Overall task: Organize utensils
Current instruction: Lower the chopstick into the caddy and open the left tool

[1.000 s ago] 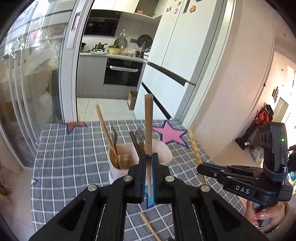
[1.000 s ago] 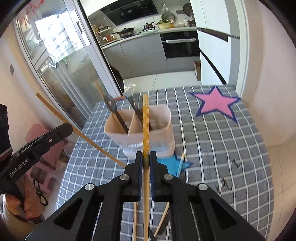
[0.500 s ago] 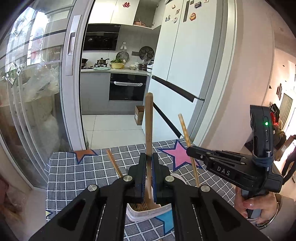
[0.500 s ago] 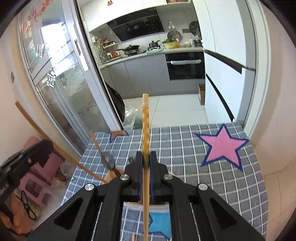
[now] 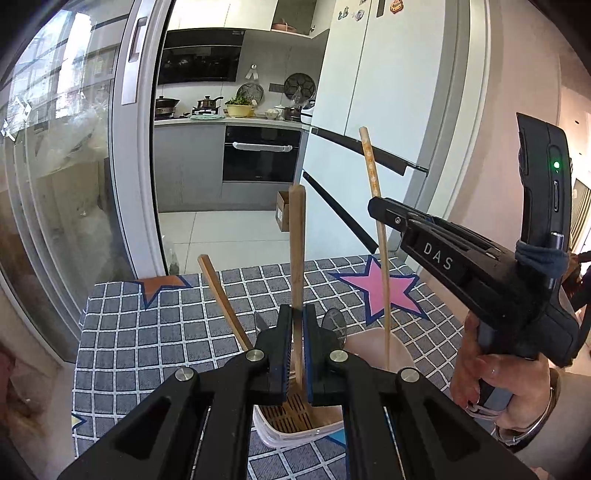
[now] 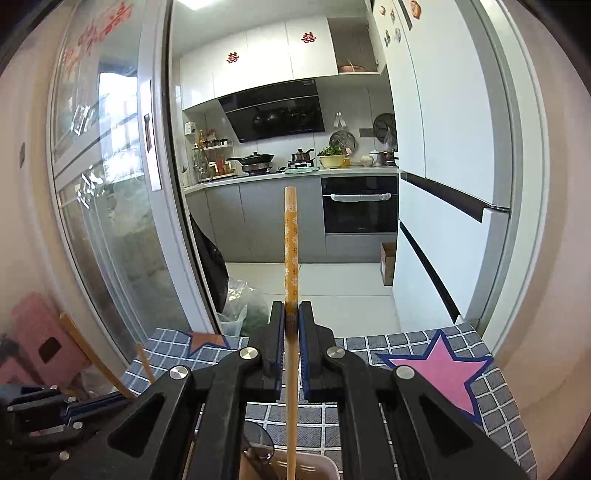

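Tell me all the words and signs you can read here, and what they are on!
"DAS": white letters on the side of the right gripper.
"囍": two red signs on the white upper cabinets.
Fridge magnets: too small to read.
Red writing on the glass door: smeared by glare, cannot be read.
Oven: a tiny mark, too small to read.

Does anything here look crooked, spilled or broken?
Nothing looks spilled or broken. The only slightly askew thing is a thin wooden stick leaning left out of the pale plastic utensil holder, while each gripper holds its utensil almost upright over that holder.
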